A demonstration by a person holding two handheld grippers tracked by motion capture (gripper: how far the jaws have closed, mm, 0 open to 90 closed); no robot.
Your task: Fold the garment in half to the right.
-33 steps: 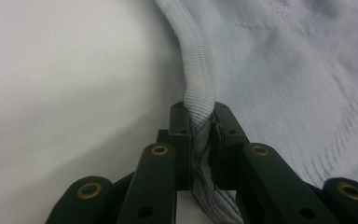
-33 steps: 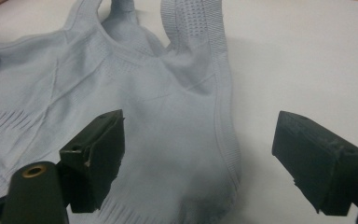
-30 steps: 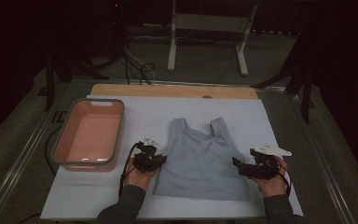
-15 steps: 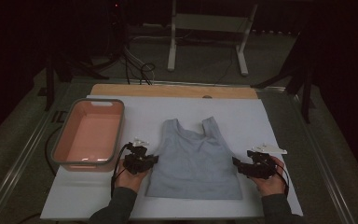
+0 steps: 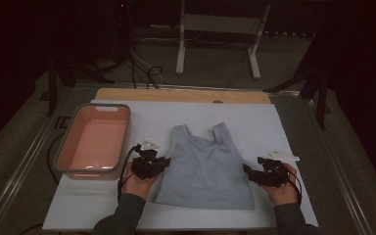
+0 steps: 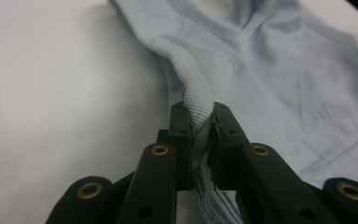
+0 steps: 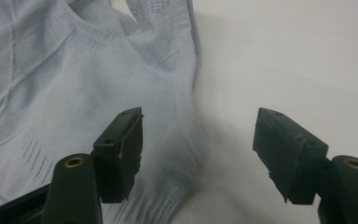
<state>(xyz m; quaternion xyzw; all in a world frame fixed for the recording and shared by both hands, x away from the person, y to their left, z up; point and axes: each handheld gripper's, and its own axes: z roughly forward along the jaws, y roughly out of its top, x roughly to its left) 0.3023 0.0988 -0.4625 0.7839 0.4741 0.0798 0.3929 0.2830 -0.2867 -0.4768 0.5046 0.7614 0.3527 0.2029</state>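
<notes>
We see a dim room: a grey floor (image 5: 293, 63) beyond the tabletop (image 5: 254, 122), a white metal stand (image 5: 219, 34) on it, black cables (image 5: 142, 68) coiled nearby, darkness around.

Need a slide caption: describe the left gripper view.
Left gripper shut on the ribbed edge of a pale blue tank top lying on a white table.

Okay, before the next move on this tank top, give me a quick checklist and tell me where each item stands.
1. Left gripper shut on top side edge: ok.
2. Right gripper shut on the other edge: not ok; jaws open, just been closing, hem under them, unpinched.
3. Top flat on mat: not ok; left edge lifted and bunched.
4. Bin clear of the top: ok.
5. Cloth fully seated in left pads: cannot tell.
</notes>
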